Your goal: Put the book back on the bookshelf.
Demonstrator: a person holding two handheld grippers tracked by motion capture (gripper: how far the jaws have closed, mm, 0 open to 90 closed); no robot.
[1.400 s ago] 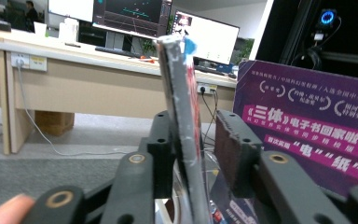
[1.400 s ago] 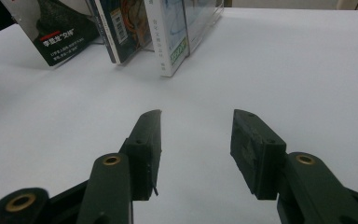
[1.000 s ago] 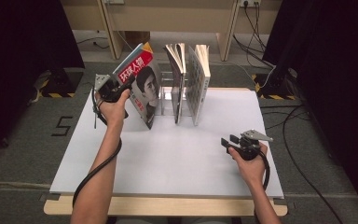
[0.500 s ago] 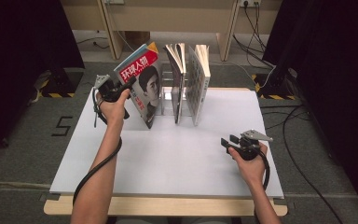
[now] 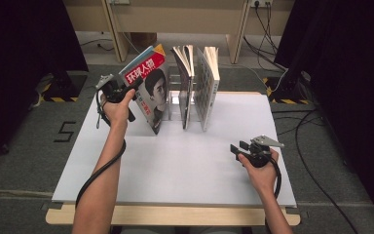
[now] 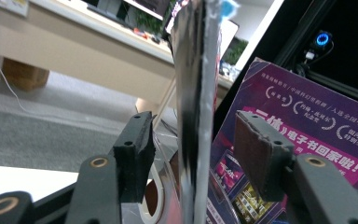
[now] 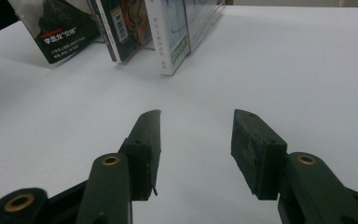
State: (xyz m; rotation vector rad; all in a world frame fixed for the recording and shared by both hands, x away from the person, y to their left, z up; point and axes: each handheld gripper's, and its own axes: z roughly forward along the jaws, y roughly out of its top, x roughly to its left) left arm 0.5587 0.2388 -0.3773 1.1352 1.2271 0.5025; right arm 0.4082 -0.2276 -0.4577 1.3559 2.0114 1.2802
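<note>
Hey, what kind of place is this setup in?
Probably a lab or recording studio: a white table ringed by black curtains, cables across grey carpet, and a number five marked on the floor.

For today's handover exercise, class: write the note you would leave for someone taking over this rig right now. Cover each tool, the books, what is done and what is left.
Left tool: open, with a jaw on each side of the magazine's edge and gaps showing on both sides, so there is no grip yet.
Right tool: open and empty, low over the bare right part of the table.
Books: two books stand upright at the back. The magazine leans tilted just left of them, its bottom edge on the table.
Done: the left tool is lined up on the magazine.
Left: probably close on it and stand it upright beside the books.
</note>
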